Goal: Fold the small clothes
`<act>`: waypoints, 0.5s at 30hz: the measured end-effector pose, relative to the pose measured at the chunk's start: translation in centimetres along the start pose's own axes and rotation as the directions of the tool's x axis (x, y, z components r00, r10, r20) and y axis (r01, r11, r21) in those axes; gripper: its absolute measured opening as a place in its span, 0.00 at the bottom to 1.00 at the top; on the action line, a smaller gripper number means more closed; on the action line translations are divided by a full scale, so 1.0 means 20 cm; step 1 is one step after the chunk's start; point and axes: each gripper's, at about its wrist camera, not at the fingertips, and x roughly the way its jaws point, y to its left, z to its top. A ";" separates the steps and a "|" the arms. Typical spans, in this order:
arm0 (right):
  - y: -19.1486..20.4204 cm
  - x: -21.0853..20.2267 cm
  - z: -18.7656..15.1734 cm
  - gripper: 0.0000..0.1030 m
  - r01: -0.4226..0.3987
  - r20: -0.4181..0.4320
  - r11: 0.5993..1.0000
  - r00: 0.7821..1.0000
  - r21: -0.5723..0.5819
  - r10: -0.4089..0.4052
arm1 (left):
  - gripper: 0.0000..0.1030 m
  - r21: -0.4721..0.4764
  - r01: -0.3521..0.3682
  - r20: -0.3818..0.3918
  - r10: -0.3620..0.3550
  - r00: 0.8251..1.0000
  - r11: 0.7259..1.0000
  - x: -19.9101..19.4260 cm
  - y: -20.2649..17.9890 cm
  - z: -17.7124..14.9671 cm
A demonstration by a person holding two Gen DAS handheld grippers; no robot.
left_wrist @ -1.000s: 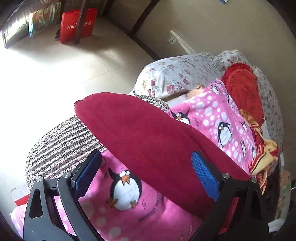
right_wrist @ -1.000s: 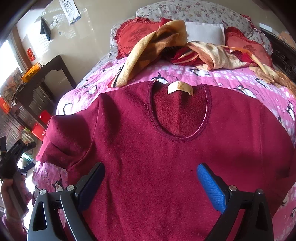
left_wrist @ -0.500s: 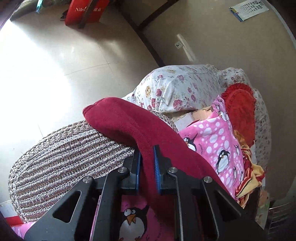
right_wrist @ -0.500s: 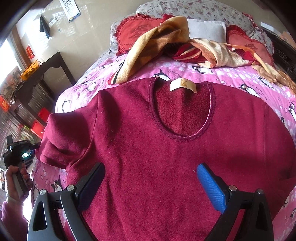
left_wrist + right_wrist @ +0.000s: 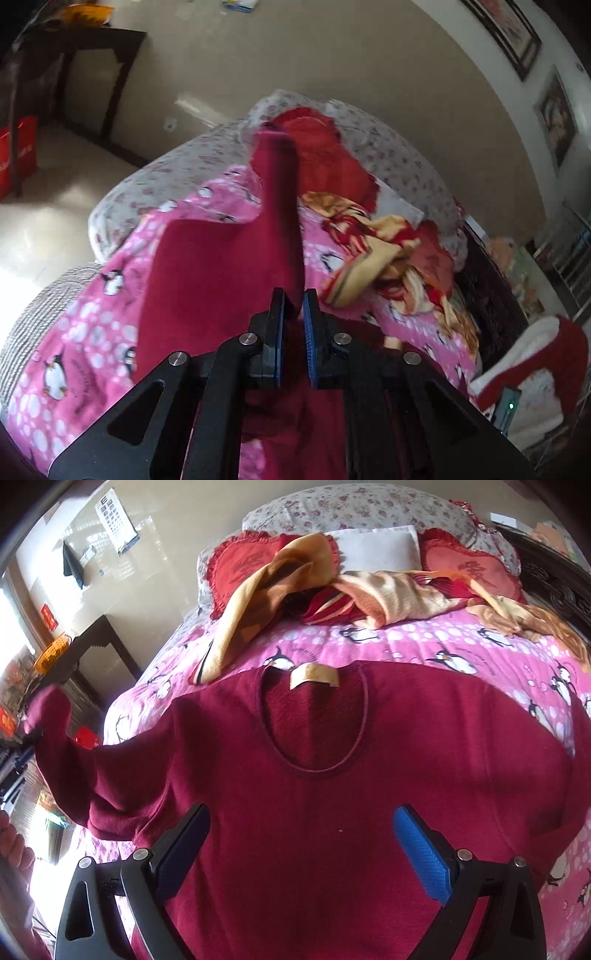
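I am seeing the dark red sweater (image 5: 332, 794) showing as matt fleecy cloth, its inner lining napped and rough, a smooth tan label (image 5: 314, 674) at the neck. The penguin-print blanket (image 5: 461, 646) is looking plush. The right gripper (image 5: 301, 853) is showing glossy black plastic, ribbed blue pads (image 5: 421, 853) and shiny metal rivets; the left gripper (image 5: 292, 332) likewise.
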 end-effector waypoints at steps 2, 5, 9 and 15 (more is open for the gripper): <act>-0.04 -0.02 0.00 0.96 0.006 0.008 1.000 1.000 0.016 -0.006 | 0.08 0.076 0.057 -0.062 -0.052 0.997 0.996 0.08 -0.18 -0.09; -0.12 -0.05 0.00 0.96 0.020 0.019 0.999 1.000 0.048 -0.021 | 0.08 0.170 0.099 -0.153 -0.073 0.986 0.981 0.24 -0.40 -0.28; -0.26 -0.09 -0.01 0.97 0.041 0.032 0.994 0.998 0.099 -0.044 | 0.08 0.208 0.130 -0.289 -0.066 0.955 0.969 0.46 -0.53 -0.55; -0.38 -0.12 -0.01 0.97 0.005 0.030 0.991 0.999 0.131 -0.009 | 0.08 0.234 0.083 -0.378 0.012 0.926 0.969 0.52 -0.50 -0.72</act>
